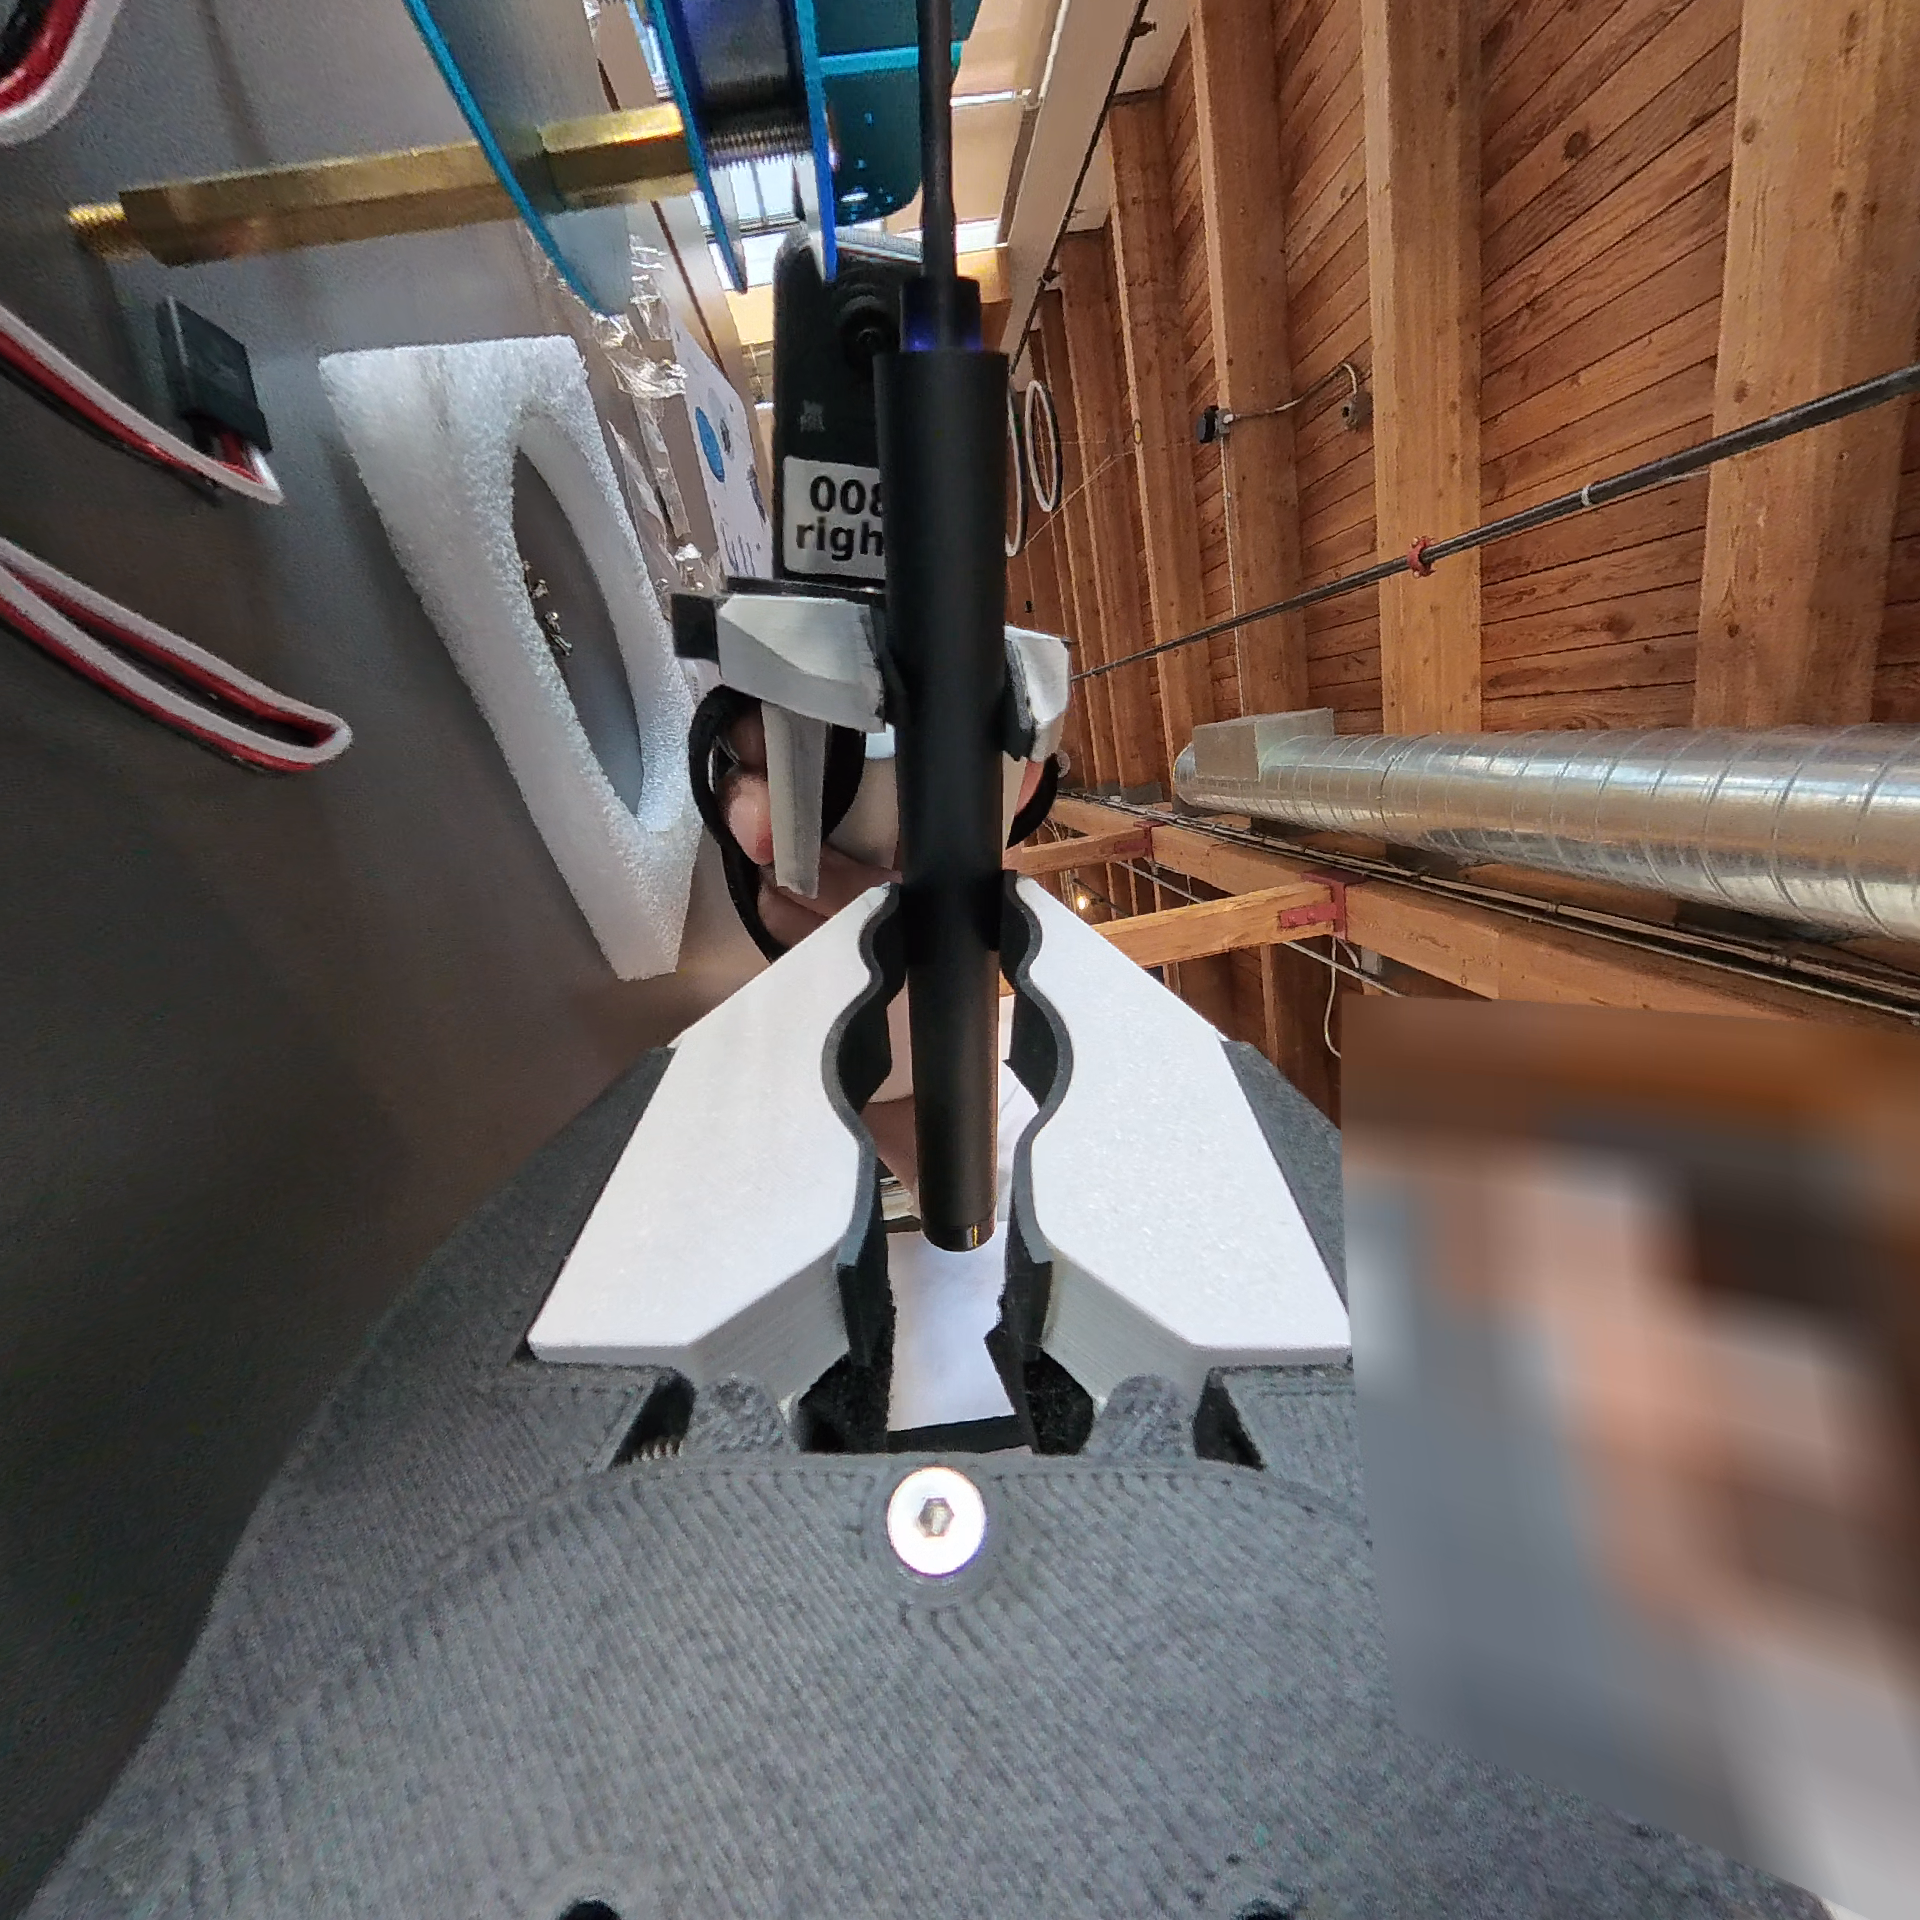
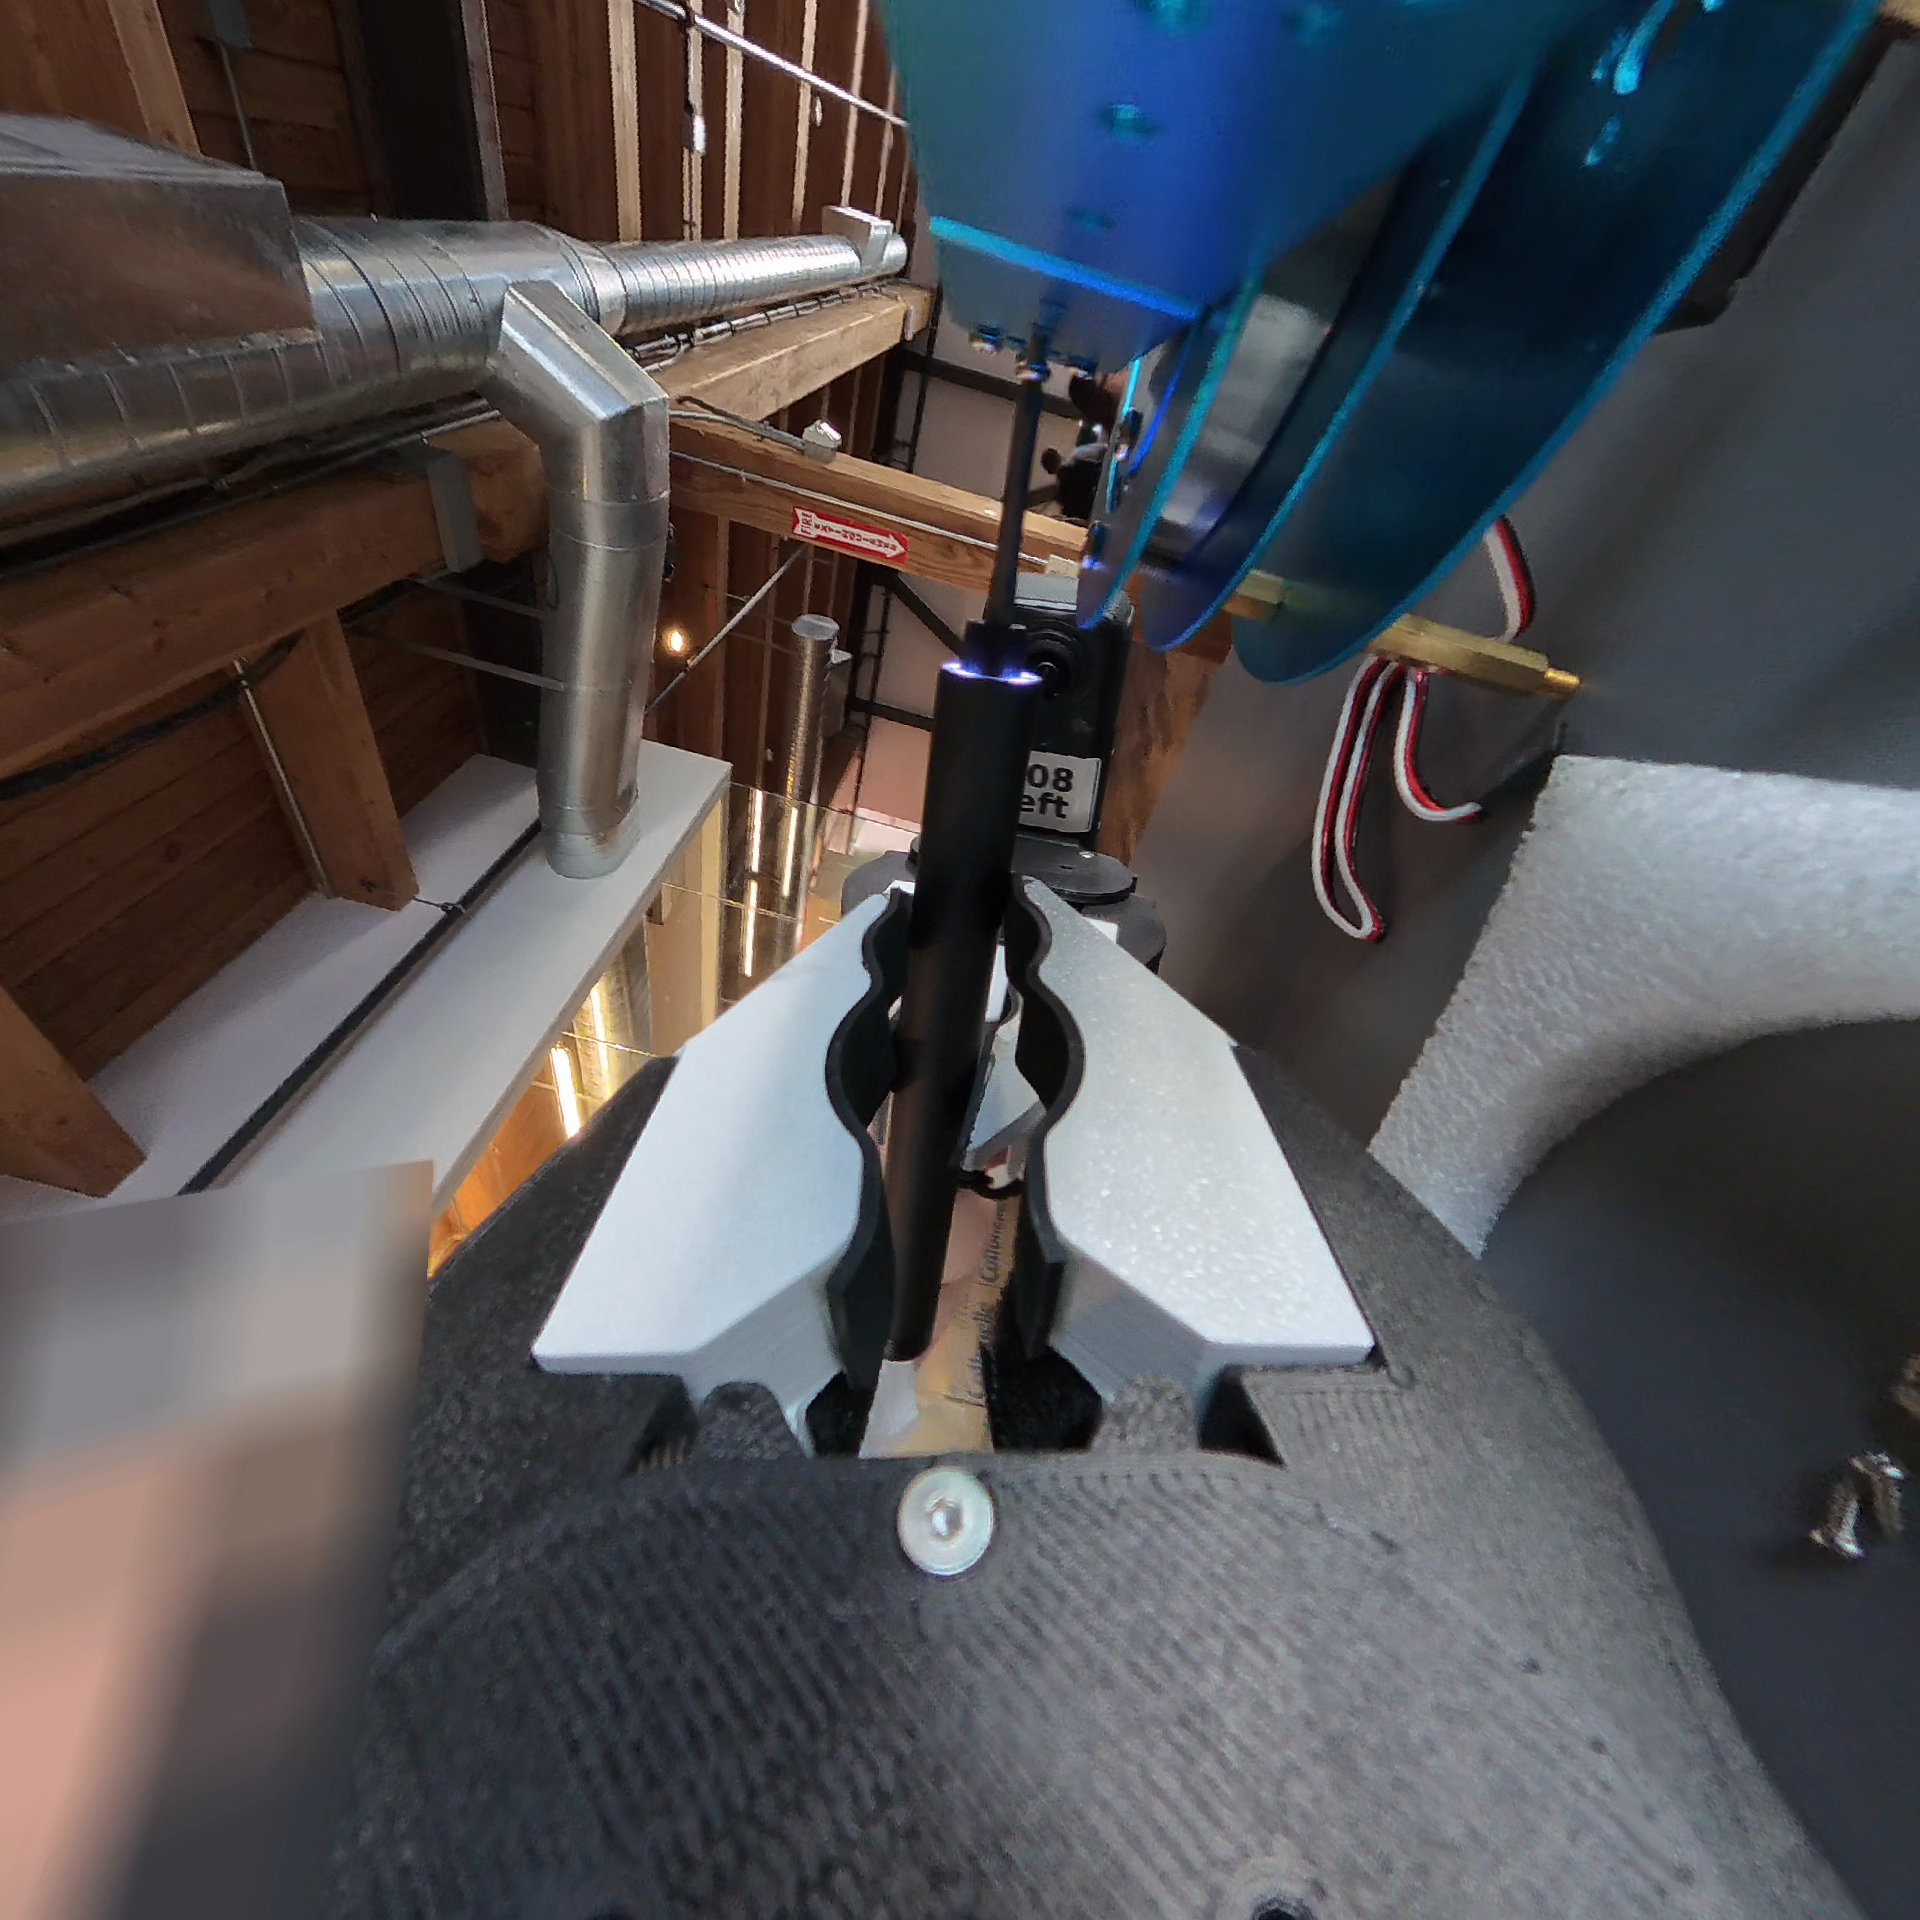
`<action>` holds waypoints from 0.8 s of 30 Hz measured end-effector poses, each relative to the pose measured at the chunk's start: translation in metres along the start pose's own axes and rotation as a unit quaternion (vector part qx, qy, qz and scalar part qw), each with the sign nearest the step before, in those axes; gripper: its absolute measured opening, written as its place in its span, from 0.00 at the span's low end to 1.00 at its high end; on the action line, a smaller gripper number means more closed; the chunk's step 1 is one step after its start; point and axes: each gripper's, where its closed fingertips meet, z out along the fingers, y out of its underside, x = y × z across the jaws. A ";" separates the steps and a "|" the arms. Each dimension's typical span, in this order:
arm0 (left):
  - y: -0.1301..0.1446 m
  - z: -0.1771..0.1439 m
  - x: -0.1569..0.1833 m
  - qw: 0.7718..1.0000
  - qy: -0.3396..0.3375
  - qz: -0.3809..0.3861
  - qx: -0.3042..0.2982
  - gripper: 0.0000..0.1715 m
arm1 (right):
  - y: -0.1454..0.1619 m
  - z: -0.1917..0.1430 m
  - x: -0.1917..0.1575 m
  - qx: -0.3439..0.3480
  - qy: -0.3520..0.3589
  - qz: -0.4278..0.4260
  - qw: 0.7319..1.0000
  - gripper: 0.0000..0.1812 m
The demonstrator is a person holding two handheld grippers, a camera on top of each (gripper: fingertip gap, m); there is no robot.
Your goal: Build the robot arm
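Left wrist view: my left tongs [image 1: 940, 920] are closed nearly all the way, tips pinching the black driver handle [image 1: 948, 748]. It runs from centre to 12 o'clock. My right tongs [image 1: 914, 665] clamp the same handle farther up. White foam [image 1: 468, 488] sits at 10 o'clock.

Right wrist view: the right tongs are narrowed onto the handle at centre. The driver shaft [image 2: 1013, 499] meets the blue acrylic plates [image 2: 1351, 312] at 12 to 1 o'clock. Loose screws [image 2: 1860, 1507] lie at 4 o'clock.
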 end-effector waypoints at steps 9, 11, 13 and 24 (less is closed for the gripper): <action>-0.002 -0.001 0.001 1.000 0.000 -0.002 0.000 0.09 | -0.001 0.001 -0.001 0.009 -0.006 0.004 1.000 0.09; -0.002 -0.001 0.001 1.000 -0.003 -0.001 -0.001 0.09 | -0.002 0.001 -0.001 0.010 -0.010 0.011 1.000 0.09; -0.002 -0.002 0.000 1.000 -0.003 -0.002 0.000 0.09 | -0.002 0.002 0.000 0.011 -0.012 0.016 1.000 0.09; -0.003 -0.004 0.001 1.000 -0.003 -0.005 -0.001 0.09 | -0.003 0.004 0.000 0.020 -0.013 0.017 1.000 0.09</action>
